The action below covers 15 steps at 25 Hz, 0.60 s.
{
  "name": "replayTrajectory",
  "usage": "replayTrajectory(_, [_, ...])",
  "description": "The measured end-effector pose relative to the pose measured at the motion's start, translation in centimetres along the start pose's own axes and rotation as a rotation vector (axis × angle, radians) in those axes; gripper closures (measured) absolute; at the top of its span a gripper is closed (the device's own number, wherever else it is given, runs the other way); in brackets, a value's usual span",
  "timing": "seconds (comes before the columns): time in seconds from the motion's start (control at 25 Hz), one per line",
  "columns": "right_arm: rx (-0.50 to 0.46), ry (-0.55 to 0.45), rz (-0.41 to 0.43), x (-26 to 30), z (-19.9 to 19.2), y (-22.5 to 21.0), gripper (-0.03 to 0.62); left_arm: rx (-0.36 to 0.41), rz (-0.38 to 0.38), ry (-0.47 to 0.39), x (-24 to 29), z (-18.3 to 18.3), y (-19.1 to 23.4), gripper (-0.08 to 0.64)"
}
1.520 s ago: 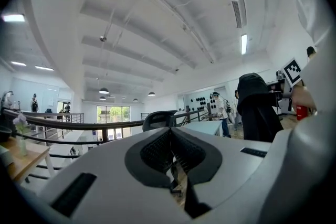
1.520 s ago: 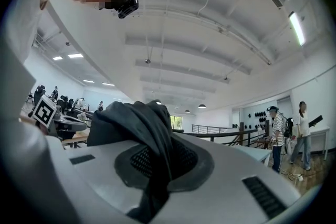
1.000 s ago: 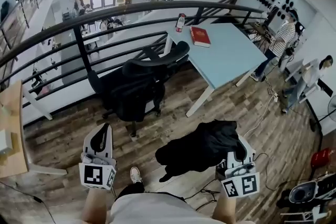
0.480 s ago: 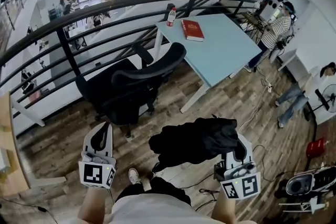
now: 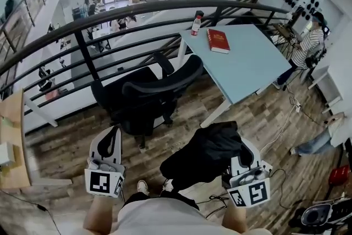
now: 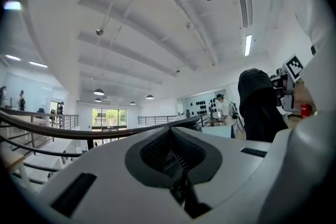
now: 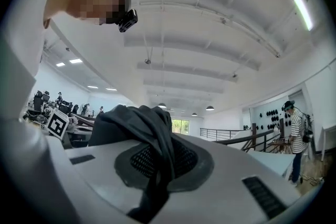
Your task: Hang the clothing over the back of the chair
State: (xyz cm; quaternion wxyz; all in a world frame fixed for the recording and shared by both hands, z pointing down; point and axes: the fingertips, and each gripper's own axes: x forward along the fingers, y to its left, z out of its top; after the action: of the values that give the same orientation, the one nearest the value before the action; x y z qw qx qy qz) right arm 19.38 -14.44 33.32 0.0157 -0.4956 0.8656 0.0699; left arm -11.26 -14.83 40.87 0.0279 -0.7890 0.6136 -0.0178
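Note:
A black office chair (image 5: 144, 97) stands in front of me by the railing, its curved backrest (image 5: 165, 77) toward me. My right gripper (image 5: 243, 154) is shut on a bundle of black clothing (image 5: 206, 154), which hangs off its jaws to the left, above the floor and short of the chair. In the right gripper view the dark cloth (image 7: 137, 124) drapes over the jaws and runs down into the seam between them. My left gripper (image 5: 109, 135) is held level at the left, shut with nothing in it. Its own view shows the hanging clothing (image 6: 258, 107) off to the right.
A black metal railing (image 5: 110, 12) curves behind the chair. A light blue table (image 5: 250, 63) at the right carries a red book (image 5: 218, 40) and a bottle (image 5: 196, 25). A wooden tabletop (image 5: 11, 140) lies at far left. Cables (image 5: 286, 118) trail over the wood floor; a person (image 5: 309, 47) stands far right.
Both grippers have travelled level toward the chair, which now sits nearer in the head view. The black clothing stays clamped in the right gripper; the left gripper stays shut with nothing in it.

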Motion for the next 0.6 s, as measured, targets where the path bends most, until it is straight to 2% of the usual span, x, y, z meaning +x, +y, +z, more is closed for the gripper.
replayTrajectory(0.32, [-0.031,-0.048,0.044,3.1,2.1,-2.0,0.558,-0.017,0.032,-0.014,0.7,-0.2,-1.0,0.535])
replayTrajectory(0.6, [-0.052,-0.093,0.066,8.0,3.9,-2.5,0.558,-0.025,0.042,-0.03,1.4,0.2,-0.8,0.535])
